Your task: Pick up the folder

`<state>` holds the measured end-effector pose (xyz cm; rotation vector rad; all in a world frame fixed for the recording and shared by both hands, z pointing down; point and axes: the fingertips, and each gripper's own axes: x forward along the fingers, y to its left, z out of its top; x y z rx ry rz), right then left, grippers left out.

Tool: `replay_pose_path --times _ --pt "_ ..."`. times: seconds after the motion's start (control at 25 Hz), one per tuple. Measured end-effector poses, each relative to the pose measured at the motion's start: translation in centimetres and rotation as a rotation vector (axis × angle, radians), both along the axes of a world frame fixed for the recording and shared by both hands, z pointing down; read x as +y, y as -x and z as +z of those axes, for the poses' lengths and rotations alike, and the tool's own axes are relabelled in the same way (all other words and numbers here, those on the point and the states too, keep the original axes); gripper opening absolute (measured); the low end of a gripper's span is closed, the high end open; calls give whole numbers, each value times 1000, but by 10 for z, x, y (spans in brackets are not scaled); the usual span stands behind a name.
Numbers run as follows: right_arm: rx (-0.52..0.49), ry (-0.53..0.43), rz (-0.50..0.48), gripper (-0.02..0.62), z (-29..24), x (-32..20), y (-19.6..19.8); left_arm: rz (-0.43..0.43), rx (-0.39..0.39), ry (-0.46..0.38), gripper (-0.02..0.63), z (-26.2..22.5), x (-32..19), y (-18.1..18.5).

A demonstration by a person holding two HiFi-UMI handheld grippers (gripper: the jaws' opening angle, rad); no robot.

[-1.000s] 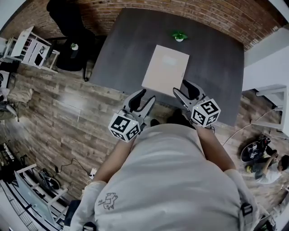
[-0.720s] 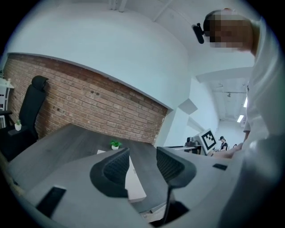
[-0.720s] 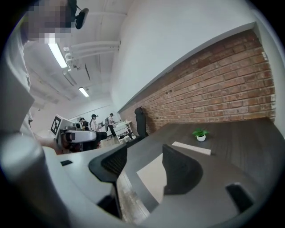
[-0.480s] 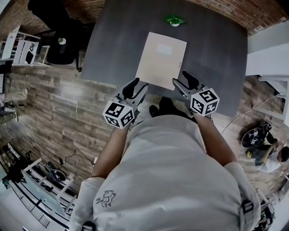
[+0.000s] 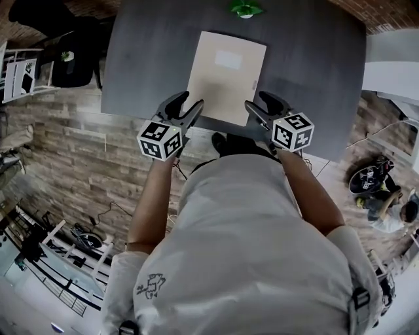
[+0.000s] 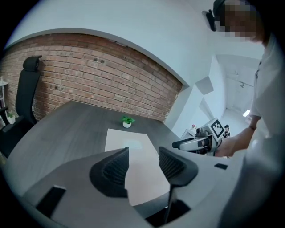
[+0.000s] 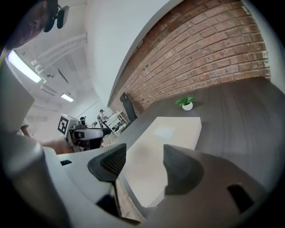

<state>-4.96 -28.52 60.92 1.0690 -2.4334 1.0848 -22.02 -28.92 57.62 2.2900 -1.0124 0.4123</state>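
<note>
Item 1. Pale beige flat rectangular card folder (image 5: pixel 222 77). I see it lying flat and closed on the table, long side running away from me. Its near short edge sits just inside the table's front edge. A paler rectangular label (image 5: pixel 228 59) is on its far half.

Item 2. Dark grey wood-grain rectangular table (image 5: pixel 308 72). It bears the folder and the plant only.

Item 3. Small green plant in a white pot (image 5: pixel 243 8). It stands upright beyond the folder's far edge, apart from it.

Item 4. Left claw (image 5: pixel 185 108). It is at the folder's near left corner, pointing forward and down. The jaws stand apart and have just been opening. In the left gripper view nothing lies between the pads; the folder shows through the gap, lower and ahead of them. I cannot tell whether a fingertip brushes the corner.

Item 5. Right claw (image 5: pixel 260 106). It is at the folder's near right corner, level with the left claw and pointing the same way. The jaws are spread and empty. In the right gripper view the folder again shows through the gap, beneath and ahead, and the pads do not press it.

Item 6. Brown wood-plank floor (image 5: pixel 72 150), around the table.

Item 7. Black high-backed office chair (image 6: pixel 26 95), at the table's far left, before a red brick wall (image 6: pixel 107 75).
</note>
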Motion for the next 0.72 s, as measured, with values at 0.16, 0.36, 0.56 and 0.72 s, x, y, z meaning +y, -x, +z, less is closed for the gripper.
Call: replay_pose_path --times 0.16,0.36,0.56,0.72 --pt "6 56 34 268 24 -12 -8 22 -26 74 227 33 -23 5" --pt "9 145 66 274 55 -22 -14 42 -59 200 235 75 -45 9" --pt "8 216 78 281 80 -29 -17 66 -115 277 266 109 -68 11" --pt "7 254 88 281 91 -33 -18 91 -131 333 290 127 -79 11"
